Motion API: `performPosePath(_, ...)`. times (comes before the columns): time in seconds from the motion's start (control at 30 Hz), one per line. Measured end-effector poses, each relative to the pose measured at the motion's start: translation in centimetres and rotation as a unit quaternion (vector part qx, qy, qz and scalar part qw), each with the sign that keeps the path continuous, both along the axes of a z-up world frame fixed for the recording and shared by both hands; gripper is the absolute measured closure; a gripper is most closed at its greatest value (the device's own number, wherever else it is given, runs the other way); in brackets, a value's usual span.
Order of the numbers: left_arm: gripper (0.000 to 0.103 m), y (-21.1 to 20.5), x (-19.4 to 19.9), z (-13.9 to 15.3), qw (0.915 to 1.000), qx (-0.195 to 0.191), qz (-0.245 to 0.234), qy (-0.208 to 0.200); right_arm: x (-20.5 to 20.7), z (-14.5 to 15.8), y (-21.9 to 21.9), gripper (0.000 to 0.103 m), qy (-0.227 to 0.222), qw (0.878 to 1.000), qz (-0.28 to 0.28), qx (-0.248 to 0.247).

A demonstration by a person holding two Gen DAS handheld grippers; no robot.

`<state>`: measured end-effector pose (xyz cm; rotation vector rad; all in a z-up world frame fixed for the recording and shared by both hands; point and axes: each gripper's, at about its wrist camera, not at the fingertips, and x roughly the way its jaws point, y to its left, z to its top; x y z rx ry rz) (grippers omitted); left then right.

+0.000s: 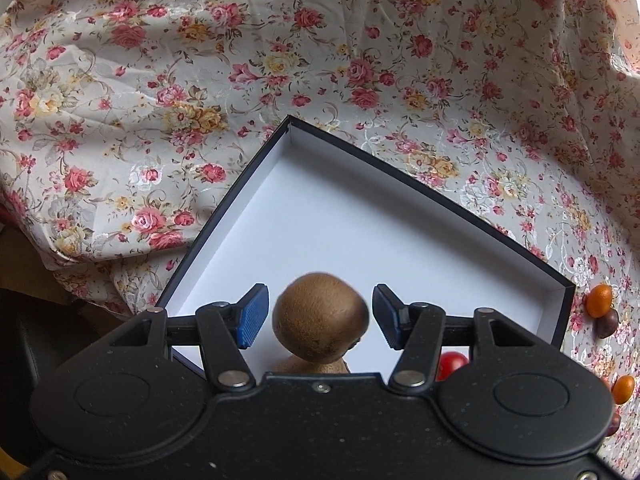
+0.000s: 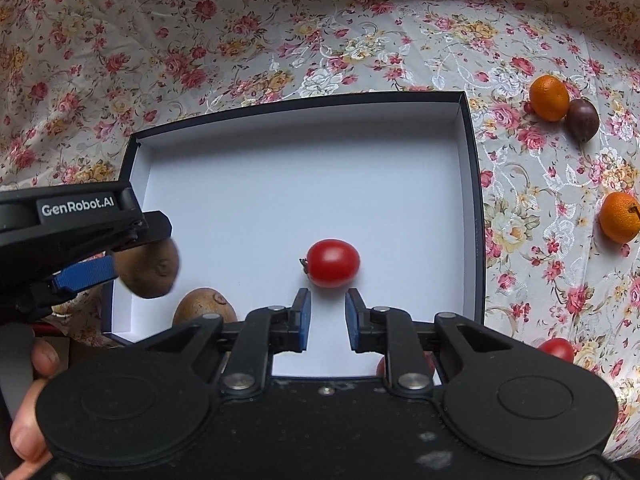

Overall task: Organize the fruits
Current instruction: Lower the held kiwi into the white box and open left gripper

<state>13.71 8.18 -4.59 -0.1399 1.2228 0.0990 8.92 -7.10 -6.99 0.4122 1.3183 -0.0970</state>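
Lowest in the left wrist view, the left gripper (image 1: pixel 320 316) has its blue-padded fingers spread apart on either side of a brown kiwi (image 1: pixel 320 318), touching neither side of it, above a second kiwi (image 1: pixel 310 365) in the white-lined, dark-rimmed box (image 1: pixel 400 168). In the right wrist view, the right gripper (image 2: pixel 327 318) sits at lower centre with fingers apart and empty, a red tomato (image 2: pixel 333 263) just beyond them on the box floor. Two oranges (image 2: pixel 549 97) and a dark purple fruit (image 2: pixel 583 119) lie on the floral tablecloth (image 2: pixel 280 40) at right.
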Motion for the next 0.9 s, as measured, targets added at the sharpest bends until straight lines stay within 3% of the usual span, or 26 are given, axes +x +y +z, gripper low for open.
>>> performPosePath(0.1, 0.042, -0.2, 0.0, 0.2, 0.9998, 0.016, -0.003, -0.007, 0.0, -0.1, -0.2, 0.08, 0.005, 1.0, -0.002, 0.007)
performPosePath(0.9, 0.042, -2.1, 0.3, 0.0, 0.9997, 0.006, -0.016, 0.016, -1.2, 1.0, -2.8, 0.078, 0.006, 1.0, -0.023, -0.001)
